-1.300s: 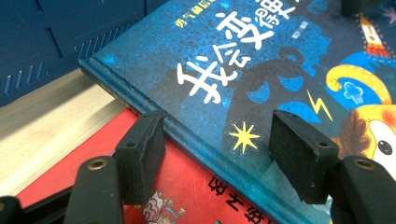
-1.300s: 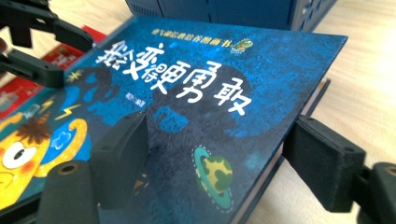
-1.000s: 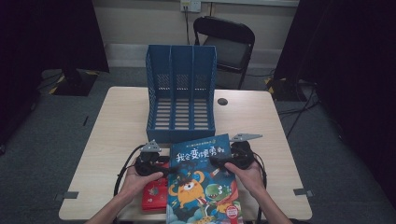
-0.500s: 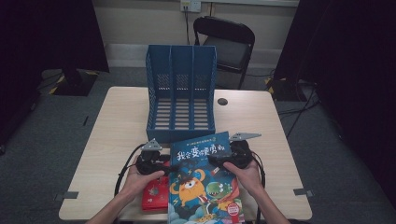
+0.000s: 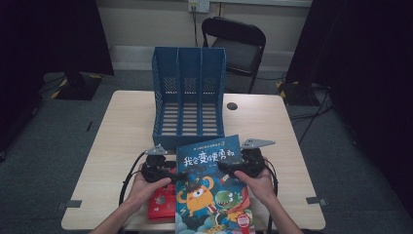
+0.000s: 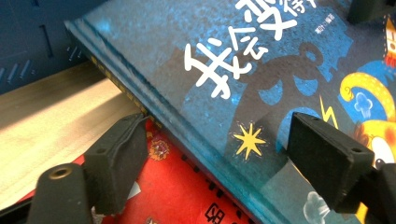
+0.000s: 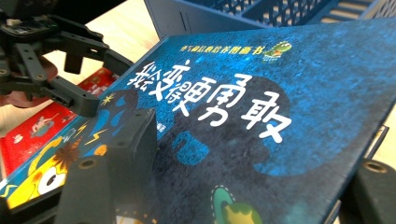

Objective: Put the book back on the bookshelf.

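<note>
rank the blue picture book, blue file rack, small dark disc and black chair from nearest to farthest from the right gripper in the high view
From the right gripper:
1. blue picture book, at its fingers, front centre.
2. blue file rack, behind the book, mid-table.
3. small dark disc, right of the rack, toward the far edge.
4. black chair, beyond the table.

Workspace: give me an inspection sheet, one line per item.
Surface: pale wooden table, bare at left and far right.
Job's things: blue picture book at the near edge, its left edge over a red book; blue three-slot file rack behind them, slots empty.
Clutter: small dark round object right of the rack.
Grippers: left claw straddles the blue book's left edge, one jaw above the cover, one below; right claw likewise at its right edge; contact cannot be told.
Cables: black cable loops from the left claw.
Surroundings: folding chair behind the table, dark curtains, grey floor.
</note>
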Demonstrator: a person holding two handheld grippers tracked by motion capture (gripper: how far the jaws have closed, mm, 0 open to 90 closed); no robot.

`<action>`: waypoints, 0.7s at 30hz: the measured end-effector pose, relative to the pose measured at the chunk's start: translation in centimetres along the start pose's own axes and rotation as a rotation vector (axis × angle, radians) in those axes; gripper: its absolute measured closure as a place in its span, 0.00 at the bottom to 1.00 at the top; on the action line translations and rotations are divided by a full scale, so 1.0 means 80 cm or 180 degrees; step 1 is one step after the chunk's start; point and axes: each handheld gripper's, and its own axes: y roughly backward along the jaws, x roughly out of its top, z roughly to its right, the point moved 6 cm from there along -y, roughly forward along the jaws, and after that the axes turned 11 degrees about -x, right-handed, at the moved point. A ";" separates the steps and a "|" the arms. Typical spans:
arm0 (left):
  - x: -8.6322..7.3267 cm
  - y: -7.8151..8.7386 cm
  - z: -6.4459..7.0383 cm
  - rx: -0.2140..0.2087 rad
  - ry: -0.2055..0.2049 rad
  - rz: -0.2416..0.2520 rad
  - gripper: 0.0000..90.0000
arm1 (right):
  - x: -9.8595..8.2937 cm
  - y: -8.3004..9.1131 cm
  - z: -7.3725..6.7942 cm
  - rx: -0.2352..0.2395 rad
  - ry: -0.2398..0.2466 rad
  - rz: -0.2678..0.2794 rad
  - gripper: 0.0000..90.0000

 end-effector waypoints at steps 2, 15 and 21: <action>0.000 0.001 0.001 -0.0004 -0.0006 0.0008 0.22 | 0.002 0.003 -0.001 0.0017 0.0016 0.0021 0.37; 0.003 -0.005 0.001 -0.0213 0.0120 0.0059 0.19 | 0.008 0.007 -0.005 0.0043 0.0104 0.0066 0.38; 0.004 -0.006 0.002 -0.0265 0.0171 0.0072 0.18 | 0.009 0.007 -0.006 0.0057 0.0118 0.0087 0.38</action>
